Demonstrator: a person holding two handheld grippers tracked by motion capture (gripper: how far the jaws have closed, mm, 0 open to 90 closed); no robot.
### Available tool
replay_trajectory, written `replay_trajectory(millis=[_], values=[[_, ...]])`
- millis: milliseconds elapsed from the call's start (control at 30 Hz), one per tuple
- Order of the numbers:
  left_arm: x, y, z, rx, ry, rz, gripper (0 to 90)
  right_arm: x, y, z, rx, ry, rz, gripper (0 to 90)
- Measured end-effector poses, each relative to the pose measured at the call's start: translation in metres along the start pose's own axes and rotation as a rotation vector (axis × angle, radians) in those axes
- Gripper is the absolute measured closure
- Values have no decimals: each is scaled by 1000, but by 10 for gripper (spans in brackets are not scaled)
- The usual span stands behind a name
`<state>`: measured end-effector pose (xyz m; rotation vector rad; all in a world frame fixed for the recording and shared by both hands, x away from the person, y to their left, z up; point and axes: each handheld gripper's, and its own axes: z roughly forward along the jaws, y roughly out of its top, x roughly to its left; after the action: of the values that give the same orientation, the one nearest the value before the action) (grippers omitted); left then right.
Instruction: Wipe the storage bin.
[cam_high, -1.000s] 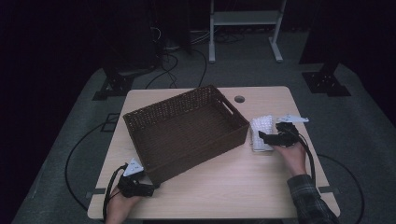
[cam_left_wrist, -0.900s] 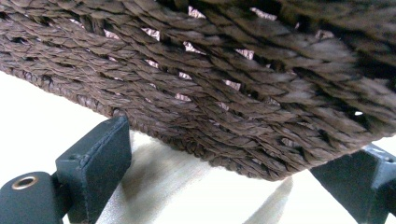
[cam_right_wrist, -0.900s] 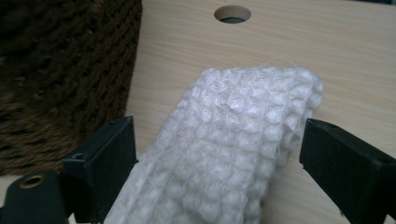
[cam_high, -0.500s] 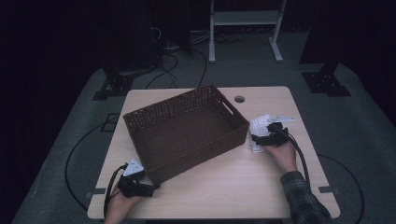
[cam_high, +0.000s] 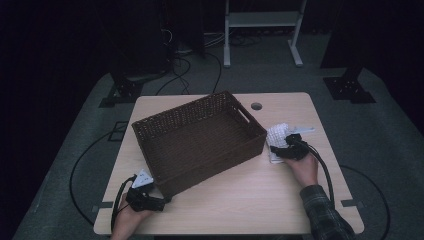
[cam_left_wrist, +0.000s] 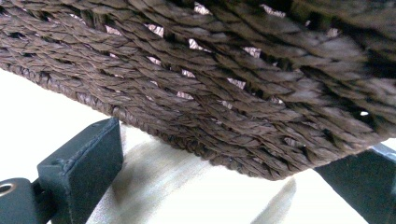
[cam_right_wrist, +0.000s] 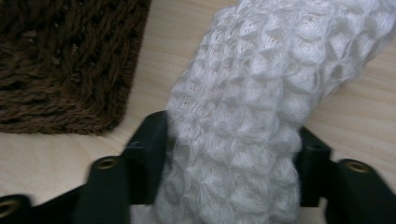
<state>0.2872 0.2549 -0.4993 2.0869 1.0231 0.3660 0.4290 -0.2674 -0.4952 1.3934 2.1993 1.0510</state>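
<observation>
white waffle-knit cloth (cam_right_wrist: 243, 116), on the worktop (cam_high: 250, 195) just right of the brown wicker basket (cam_high: 200, 140): soft, light, limp, best pinched mid-fold; right gripper (cam_right_wrist: 233, 154) fingers clamped on it, left gripper (cam_left_wrist: 224, 186) fingers wide at the basket's near corner.

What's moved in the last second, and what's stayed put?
The right gripper has carried the white cloth, clamped between its jaws, leftward to the basket. The basket has not shifted. The left gripper stays at the basket's near corner, jaws apart on either side of it.
</observation>
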Motion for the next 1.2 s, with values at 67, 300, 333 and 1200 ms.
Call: replay_trajectory(millis=[67, 300, 333, 1200], values=[[0, 0, 0, 0, 0, 0, 23, 0, -1, -2, -9, 7, -4, 570], [0, 0, 0, 0, 0, 1, 24, -3, -3, -10, -17, 37, -8, 676], [0, 0, 0, 0, -1, 1, 24, -4, -3, -13, -15, 36, -8, 685], [1, 0, 0, 4, -8, 15, 24, 34, 11, -97, -197, 138, -84, 713]])
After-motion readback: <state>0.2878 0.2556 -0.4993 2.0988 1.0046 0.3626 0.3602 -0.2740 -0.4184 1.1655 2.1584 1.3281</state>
